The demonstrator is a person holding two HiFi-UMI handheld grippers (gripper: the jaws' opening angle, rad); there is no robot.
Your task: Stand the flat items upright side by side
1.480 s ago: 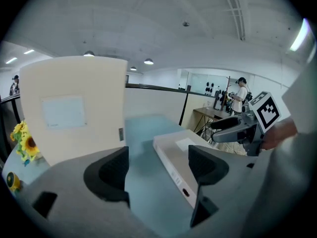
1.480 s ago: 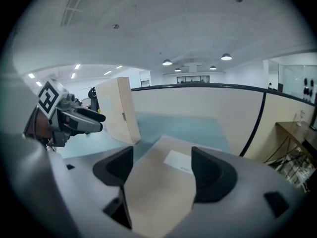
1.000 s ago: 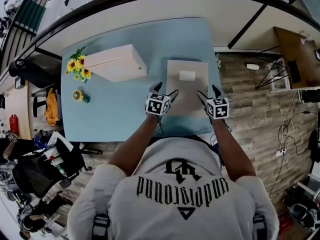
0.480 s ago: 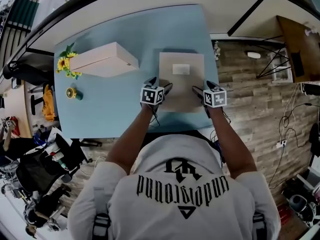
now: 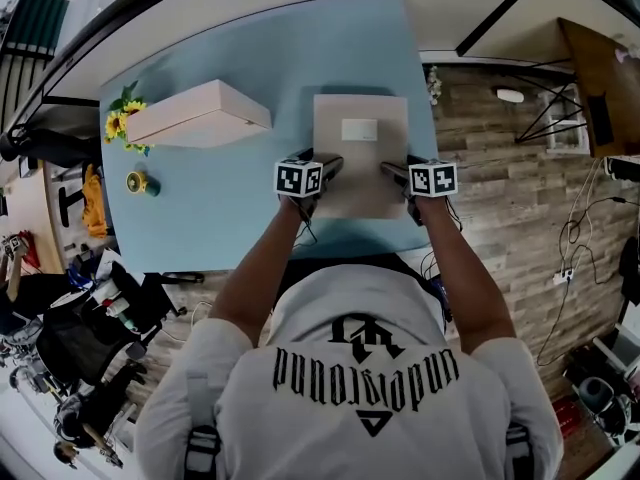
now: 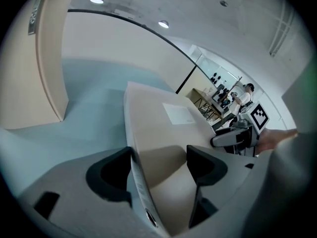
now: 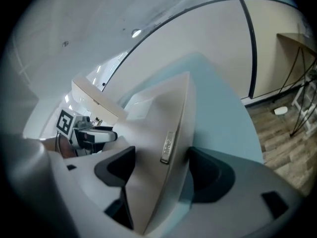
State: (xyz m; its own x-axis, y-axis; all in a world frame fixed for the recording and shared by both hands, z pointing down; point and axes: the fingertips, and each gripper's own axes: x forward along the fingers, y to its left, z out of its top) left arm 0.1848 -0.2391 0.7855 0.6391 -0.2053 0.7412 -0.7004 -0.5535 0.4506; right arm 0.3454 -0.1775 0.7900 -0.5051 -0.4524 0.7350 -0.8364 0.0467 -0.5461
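A flat box is seen lying on the blue tabletop, near its right edge, with a white label on the top face. The left tongs are placed at the left edge of this box and the right tongs at the right edge, both about halfway along the sides.

In the left gripper view, the left tongs are held wide. The edge of the flat box is found between the jaws, one jaw just beside the edge and the other above the top face. The jaws have just been closing a little, but no firm pressing on the box can be seen. The right tongs are visible across the box.

In the right gripper view, the right tongs are also held wide and have just been closing a little. The right edge of the box stands between the jaws, and a strip of tabletop is seen between the edge and the outer jaw.

An upright box is standing on its long side at the left part of the tabletop, well apart from the flat one. Flowers and a small yellow roll are placed near the left edge.
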